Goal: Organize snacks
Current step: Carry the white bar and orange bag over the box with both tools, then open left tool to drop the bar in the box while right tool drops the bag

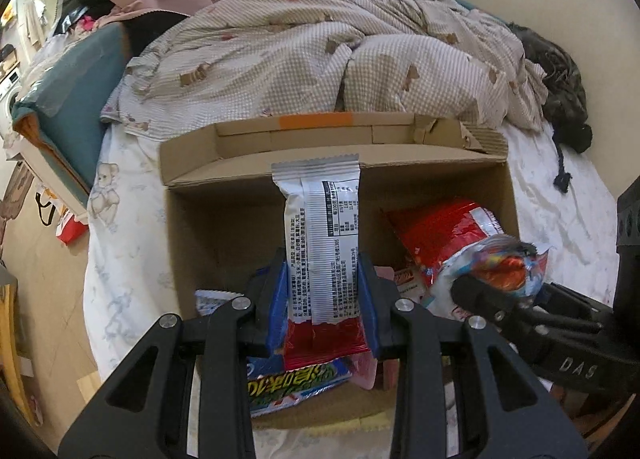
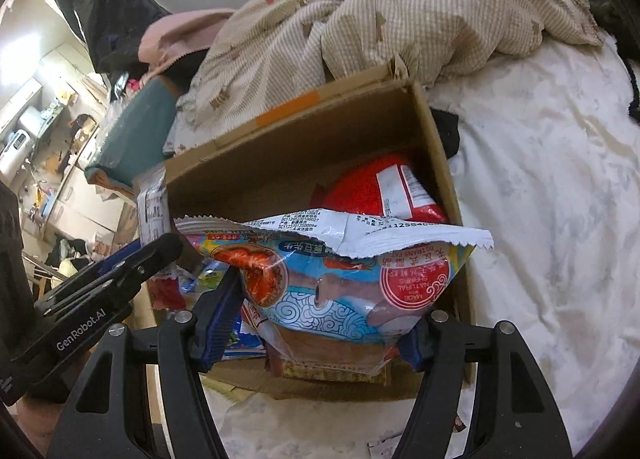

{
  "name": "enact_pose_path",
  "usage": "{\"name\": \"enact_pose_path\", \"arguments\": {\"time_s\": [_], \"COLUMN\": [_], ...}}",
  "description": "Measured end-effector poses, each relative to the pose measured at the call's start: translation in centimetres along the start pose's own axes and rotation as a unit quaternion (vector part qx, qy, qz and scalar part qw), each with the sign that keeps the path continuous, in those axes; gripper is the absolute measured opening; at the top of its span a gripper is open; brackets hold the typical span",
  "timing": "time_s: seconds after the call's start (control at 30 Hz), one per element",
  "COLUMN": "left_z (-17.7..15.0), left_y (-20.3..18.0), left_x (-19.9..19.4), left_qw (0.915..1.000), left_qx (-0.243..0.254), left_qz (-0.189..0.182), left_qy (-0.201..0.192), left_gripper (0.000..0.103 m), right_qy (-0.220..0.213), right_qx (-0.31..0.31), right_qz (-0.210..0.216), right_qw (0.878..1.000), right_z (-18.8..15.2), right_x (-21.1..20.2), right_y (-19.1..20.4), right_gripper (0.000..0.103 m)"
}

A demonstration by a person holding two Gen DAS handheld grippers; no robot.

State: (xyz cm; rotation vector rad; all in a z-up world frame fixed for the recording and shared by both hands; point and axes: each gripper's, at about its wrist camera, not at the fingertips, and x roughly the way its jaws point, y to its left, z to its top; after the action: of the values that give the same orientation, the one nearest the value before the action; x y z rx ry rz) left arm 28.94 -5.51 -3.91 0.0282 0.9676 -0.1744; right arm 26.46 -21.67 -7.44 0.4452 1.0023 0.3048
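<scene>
A: Where do things stand with the snacks?

B: Both claws are loaded above the cardboard box (image 1: 208, 227) on the bed (image 1: 132, 259). The left claw (image 1: 326, 291) is clamped across the lower part of a long white snack bar (image 1: 322, 243), whose sealed top edge stands up ahead of the fingertips, over the box's back wall.

A: And the other one?

B: The right claw (image 2: 320, 311) is clamped on a shrimp chip bag (image 2: 352, 279), a puffy, colourful pack that fills the gap between the jaws. Beyond it, deeper in the box, lies a red packet (image 2: 384, 191).

A: So what makes the drop go well?

B: I judge the step to be placing both packs into the box. The bar is stiff and narrow, so lower the left claw until the bar's far end is below the rim, then part the jaws; the bare cardboard floor ahead and left of that claw looks the better spot. More packets (image 1: 296, 383) lie just beneath it.

A: Any risk?

B: The two claws are close together. The chip bag is air-filled and slippery, so a tight squeeze could crush it. Let one go first, then move the other in.
</scene>
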Motion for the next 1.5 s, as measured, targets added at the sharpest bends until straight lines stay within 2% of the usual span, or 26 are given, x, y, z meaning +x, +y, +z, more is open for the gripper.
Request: {"name": "enact_pose_path", "arguments": {"time_s": [0.2,0.27,0.43,0.47,0.53,0.6,0.67,0.73,0.83,1.03,1.13,1.5], "left_z": [0.3,0.3,0.3,0.3,0.2,0.1,0.0,0.0,0.0,-0.2,-0.3,-1.9], "left_y": [-0.6,-0.6,-0.6,-0.5,-0.4,-0.3,-0.5,-0.5,-0.3,-0.2,-0.2,0.7], "left_x": [1.1,1.2,1.3,1.4,1.3,0.6,0.0,-0.4,-0.9,-2.2,-2.7,-5.6], "left_qw": [0.9999,0.9999,0.9998,0.9998,0.9999,1.0000,0.9997,0.9993,0.9994,0.9991,0.9989,0.9982], "left_qx": [0.011,0.012,0.010,0.008,0.003,0.004,0.009,0.011,0.003,-0.001,0.001,-0.003], "left_qz": [0.007,0.009,0.007,0.004,0.002,0.008,0.021,0.032,0.030,0.033,0.036,0.046], "left_qy": [0.006,0.006,0.012,0.016,0.017,0.003,-0.012,-0.015,-0.018,-0.028,-0.028,-0.038], "left_gripper": [0.029,0.029,0.029,0.032,0.048,0.070,0.079,0.080,0.080,0.080,0.080,0.080], "right_qy": [0.023,0.021,0.012,0.005,-0.006,-0.015,-0.018,-0.012,-0.007,-0.019,-0.022,-0.022], "right_qx": [0.022,0.027,0.027,0.035,0.042,0.040,0.040,0.047,0.050,0.029,0.020,0.020], "right_qz": [0.005,0.016,0.027,0.032,0.045,0.048,0.044,0.045,0.043,0.034,0.014,0.007], "right_qw": [0.999,0.999,0.999,0.999,0.998,0.998,0.998,0.998,0.998,0.999,0.999,1.000], "right_z": [-0.2,0.0,0.2,0.3,0.4,0.6,0.7,0.7,0.7,0.7,0.5,-1.2], "right_x": [1.1,0.9,0.3,-0.1,-0.8,-1.4,-1.5,-1.4,-1.2,-2.2,-2.7,-4.6], "right_y": [-0.7,-0.7,-0.4,-0.5,-0.6,-0.5,-0.4,-0.7,-0.8,-0.2,-0.1,-0.2], "right_gripper": [0.074,0.086,0.090,0.090,0.091,0.092,0.093,0.093,0.093,0.093,0.093,0.093]}}
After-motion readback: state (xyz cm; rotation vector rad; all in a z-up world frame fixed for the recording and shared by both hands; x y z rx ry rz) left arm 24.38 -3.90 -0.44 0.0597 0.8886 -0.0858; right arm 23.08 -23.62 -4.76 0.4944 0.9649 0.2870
